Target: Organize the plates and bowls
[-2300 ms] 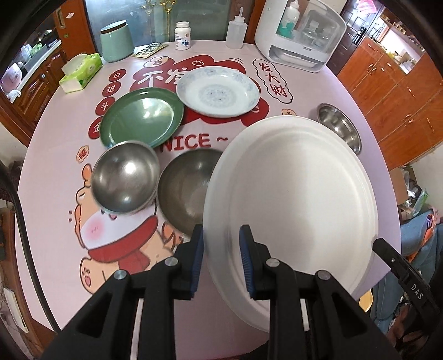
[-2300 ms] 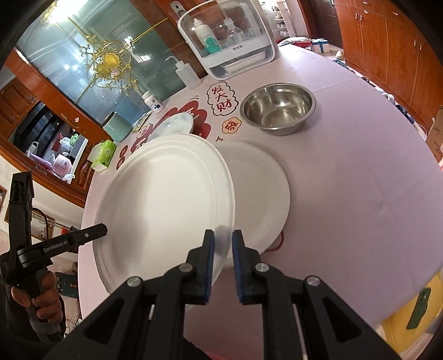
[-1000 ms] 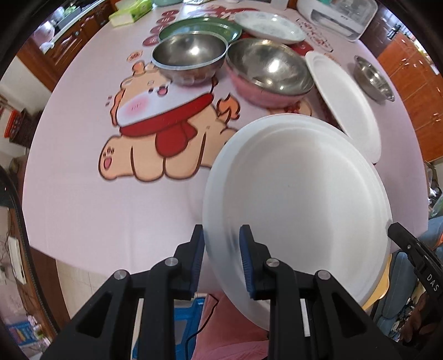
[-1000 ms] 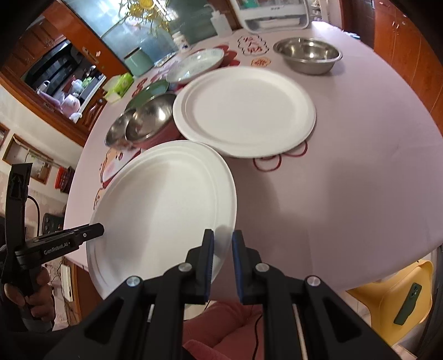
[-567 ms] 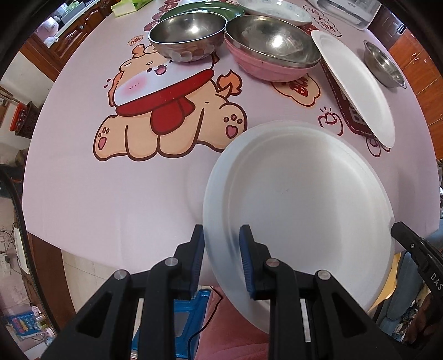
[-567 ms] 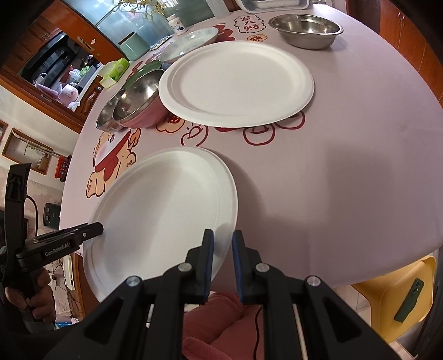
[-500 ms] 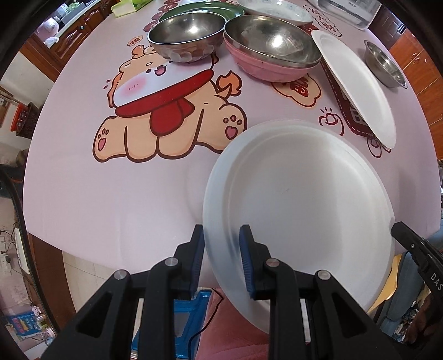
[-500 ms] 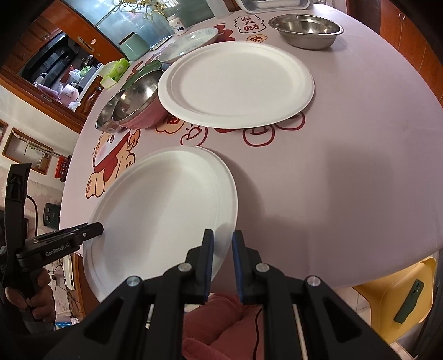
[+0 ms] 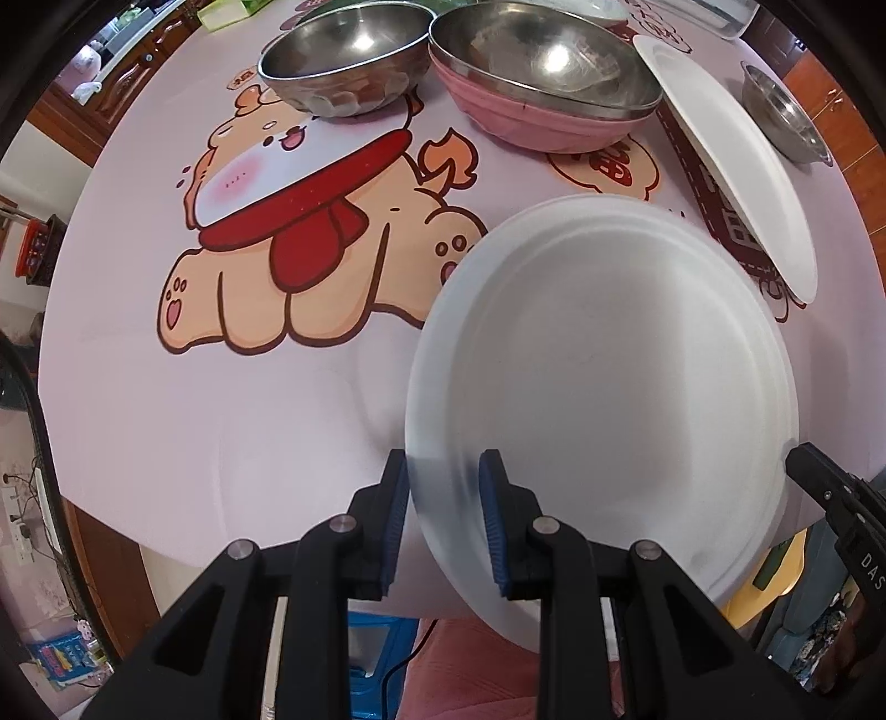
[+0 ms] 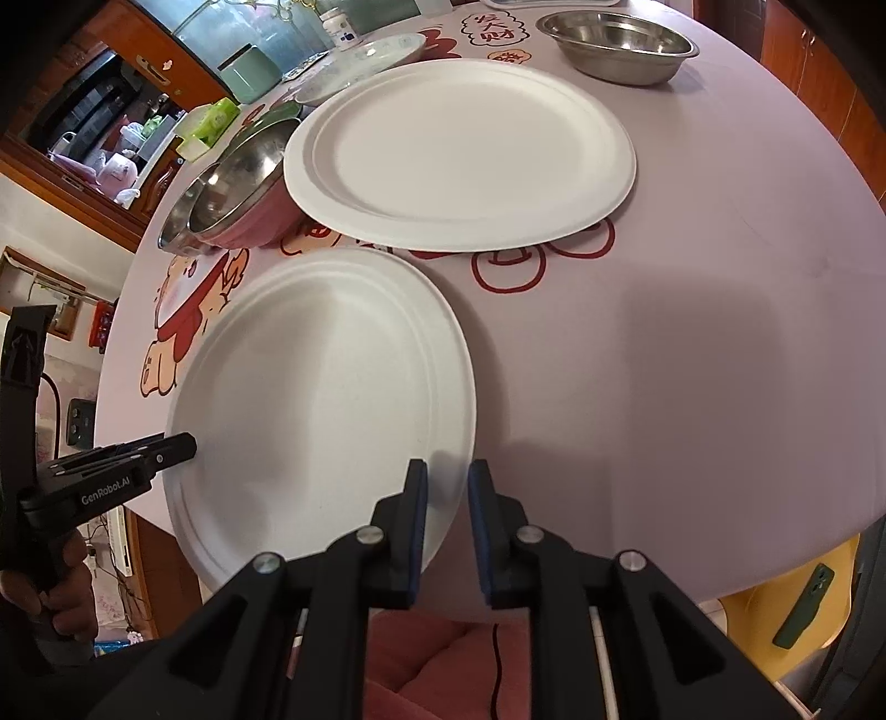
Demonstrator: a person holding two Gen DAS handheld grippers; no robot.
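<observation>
Both grippers hold one white paper plate (image 9: 598, 376) low over the near edge of the pink table (image 9: 166, 415). My left gripper (image 9: 442, 462) is shut on the plate's left rim. In the right wrist view the plate (image 10: 321, 399) has its right rim between the pads of my right gripper (image 10: 447, 468), whose jaws are opening slightly while the rim still sits against them. The left gripper's tip (image 10: 111, 471) shows at the plate's far side. A second white paper plate (image 10: 459, 149) lies flat further back.
Behind the plate stand a pink bowl (image 9: 542, 111) with a steel bowl inside and another steel bowl (image 9: 343, 61). A small steel bowl (image 10: 620, 44), a patterned plate (image 10: 365, 61), a tissue box (image 10: 210, 127) and a teal canister (image 10: 249, 72) are at the back.
The held plate has come down with both grippers toward the table's near edge; the bowls and tablecloth look closer. The right jaws stand a touch wider.
</observation>
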